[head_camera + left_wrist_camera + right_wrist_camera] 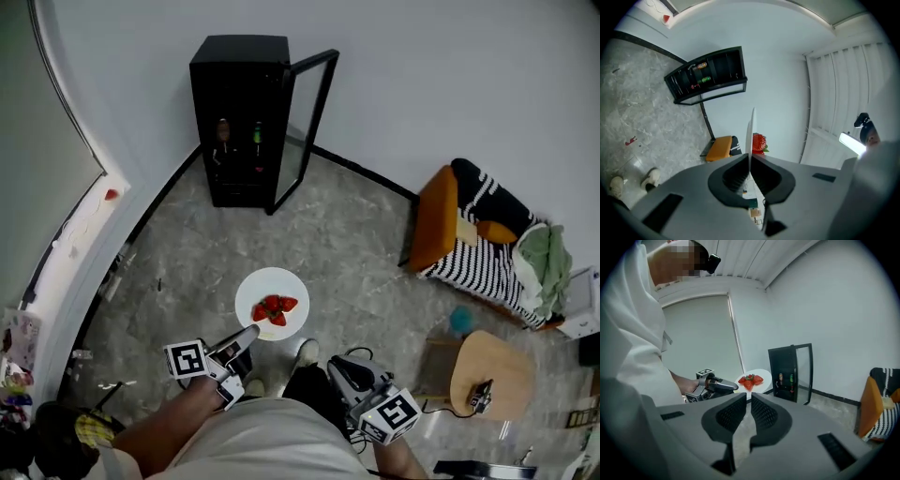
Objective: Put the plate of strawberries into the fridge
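Observation:
A white plate (256, 287) with red strawberries (275, 307) hangs level above the grey floor, in front of me. My left gripper (251, 331) is shut on its near rim. The left gripper view has the plate (751, 133) edge-on between the jaws, strawberries (759, 142) just behind. The black fridge (239, 122) stands against the far wall, its glass door (305, 127) swung open, bottles on its shelves. My right gripper (339, 364) is held low at my right side, shut and empty. Its own view shows plate (762, 375), strawberries (750, 380), left gripper (727, 386) and fridge (785, 373) ahead.
An orange chair (437, 220) draped with striped cloth stands at the right wall. A round wooden stool (492, 375) and a teal ball (460, 320) lie nearer me on the right. A white window ledge (80, 239) runs along the left. My shoes (307, 352) are below the plate.

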`<state>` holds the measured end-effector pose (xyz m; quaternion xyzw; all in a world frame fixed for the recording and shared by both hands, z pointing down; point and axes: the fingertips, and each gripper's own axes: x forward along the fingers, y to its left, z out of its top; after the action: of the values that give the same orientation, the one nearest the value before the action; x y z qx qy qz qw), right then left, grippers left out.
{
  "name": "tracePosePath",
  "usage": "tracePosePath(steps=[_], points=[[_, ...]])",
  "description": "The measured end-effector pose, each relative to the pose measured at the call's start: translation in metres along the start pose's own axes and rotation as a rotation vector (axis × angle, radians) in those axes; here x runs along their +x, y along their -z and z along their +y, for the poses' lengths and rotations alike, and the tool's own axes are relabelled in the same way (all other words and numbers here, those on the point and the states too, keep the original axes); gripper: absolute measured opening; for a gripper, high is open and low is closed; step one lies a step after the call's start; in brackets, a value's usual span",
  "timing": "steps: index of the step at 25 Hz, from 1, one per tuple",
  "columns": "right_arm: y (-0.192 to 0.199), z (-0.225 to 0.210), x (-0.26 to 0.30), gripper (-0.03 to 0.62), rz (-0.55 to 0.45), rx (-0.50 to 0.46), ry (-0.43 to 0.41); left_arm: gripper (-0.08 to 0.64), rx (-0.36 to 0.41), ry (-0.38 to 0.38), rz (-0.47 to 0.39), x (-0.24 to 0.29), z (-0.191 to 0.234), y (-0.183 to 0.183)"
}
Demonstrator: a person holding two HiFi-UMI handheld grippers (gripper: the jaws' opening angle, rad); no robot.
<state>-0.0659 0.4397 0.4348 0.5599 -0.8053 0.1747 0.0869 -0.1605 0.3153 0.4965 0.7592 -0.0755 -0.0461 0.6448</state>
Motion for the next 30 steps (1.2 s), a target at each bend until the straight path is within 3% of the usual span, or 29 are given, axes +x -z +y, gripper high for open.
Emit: tracePosePath(steps=[3, 7, 15, 20, 26, 30], points=[[-0.016, -0.037, 0.036, 0.033, 0.006, -0.052, -0.07, 0.023, 0.035, -0.03, -0.067, 0.02, 0.015, -0.037], [-0.045, -0.094, 0.089, 0.087, 0.012, -0.118, -0.207, 0.023, -0.081, -0.015, -0.225, 0.061, 0.014, -0.085], [-0.129, -0.203, 0.145, 0.089, 0.009, -0.273, -0.447, 0.023, -0.032, -0.086, -0.43, 0.146, 0.022, -0.18], [-0.153, -0.254, 0.186, 0.089, 0.013, -0.288, -0.468, 0.023, -0.031, -0.086, -0.509, 0.186, 0.038, -0.237], [-0.173, -0.278, 0.235, 0.089, 0.027, -0.276, -0.487, 0.023, -0.027, -0.18, -0.571, 0.208, 0.089, -0.309], [-0.183, -0.292, 0.28, 0.089, 0.076, -0.278, -0.482, 0.023, -0.045, -0.185, -0.595, 0.226, 0.123, -0.373]])
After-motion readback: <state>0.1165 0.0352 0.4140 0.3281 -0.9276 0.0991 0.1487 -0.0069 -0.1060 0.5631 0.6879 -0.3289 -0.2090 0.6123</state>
